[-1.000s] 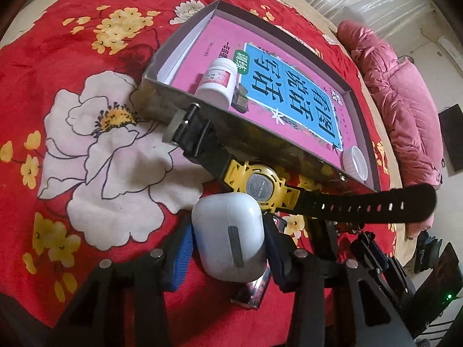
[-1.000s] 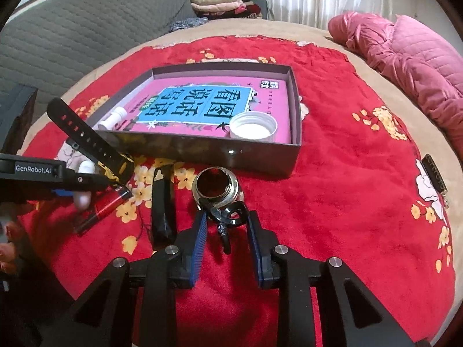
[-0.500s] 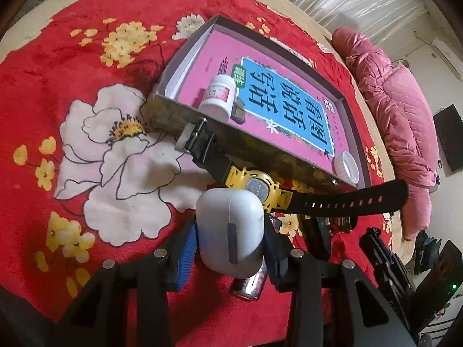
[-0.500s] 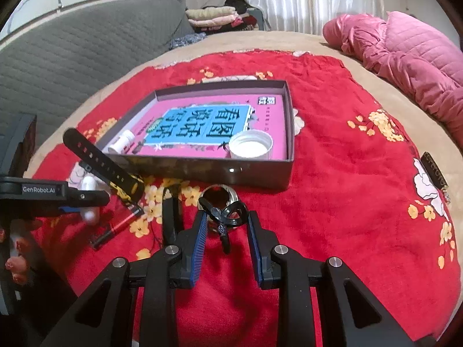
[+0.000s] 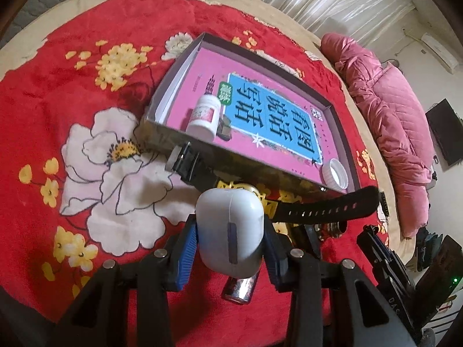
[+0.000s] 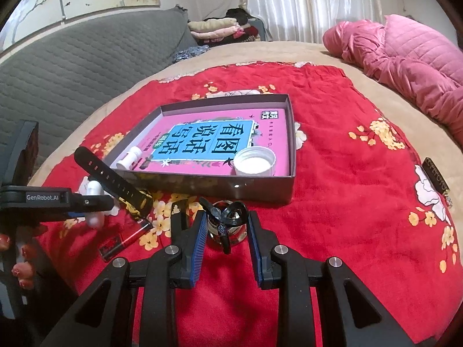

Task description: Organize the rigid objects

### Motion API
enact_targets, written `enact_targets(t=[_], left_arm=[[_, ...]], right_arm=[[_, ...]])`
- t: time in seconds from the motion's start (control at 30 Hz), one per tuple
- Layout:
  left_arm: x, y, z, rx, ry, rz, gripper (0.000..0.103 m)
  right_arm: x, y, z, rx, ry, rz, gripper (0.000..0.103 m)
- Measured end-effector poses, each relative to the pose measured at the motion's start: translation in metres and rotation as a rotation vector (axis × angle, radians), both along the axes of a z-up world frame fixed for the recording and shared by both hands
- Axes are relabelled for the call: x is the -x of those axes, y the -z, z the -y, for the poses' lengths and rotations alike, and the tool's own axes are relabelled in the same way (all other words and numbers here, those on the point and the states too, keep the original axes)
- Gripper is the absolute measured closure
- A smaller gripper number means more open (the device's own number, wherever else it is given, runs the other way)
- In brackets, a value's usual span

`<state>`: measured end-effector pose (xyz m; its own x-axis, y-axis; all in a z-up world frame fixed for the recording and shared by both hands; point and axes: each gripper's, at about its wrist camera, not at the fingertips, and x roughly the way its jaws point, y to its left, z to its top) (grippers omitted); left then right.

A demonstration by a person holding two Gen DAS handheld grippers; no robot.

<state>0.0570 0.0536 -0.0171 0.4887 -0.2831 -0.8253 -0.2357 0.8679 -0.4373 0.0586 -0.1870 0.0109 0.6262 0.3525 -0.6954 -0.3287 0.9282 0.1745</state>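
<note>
My left gripper (image 5: 230,232) is shut on a white earbud case (image 5: 228,217), held just above the red blanket. Behind it a black-strapped watch with a yellow body (image 5: 318,209) leans on the front wall of the open box (image 5: 246,163). The box holds a pink book, a white bottle (image 5: 204,115) and a white cap (image 5: 335,173). My right gripper (image 6: 227,221) is shut on a small black ringed piece (image 6: 222,217) over a shiny metal round object (image 6: 231,232). The right wrist view shows the left gripper (image 6: 94,202) at the left, beside the watch (image 6: 115,179).
A red battery (image 6: 127,237) lies on the blanket under the left gripper. A black bar (image 6: 179,211) lies by the right gripper's left finger. A small dark item (image 6: 435,177) rests at the blanket's right edge. A pink quilt (image 6: 405,57) is piled at the back right.
Both views have tilted up a little. The earbud case now covers most of the watch's yellow body. The right gripper still grips the black piece, now right over the metal object.
</note>
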Motion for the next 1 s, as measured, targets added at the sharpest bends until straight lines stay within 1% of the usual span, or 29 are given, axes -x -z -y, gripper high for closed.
enact_targets(t=[0.5,1.0], left_arm=[[-0.011,-0.018,0.005,-0.055,0.026,0.064,0.061],[-0.021,-0.020,-0.007,-0.043,0.001,0.096,0.061]], right_arm=[[0.000,-0.012,0.002,-0.013,-0.009,0.074,0.075],[-0.010,-0.011,0.003,-0.016,-0.002,0.090,0.075]])
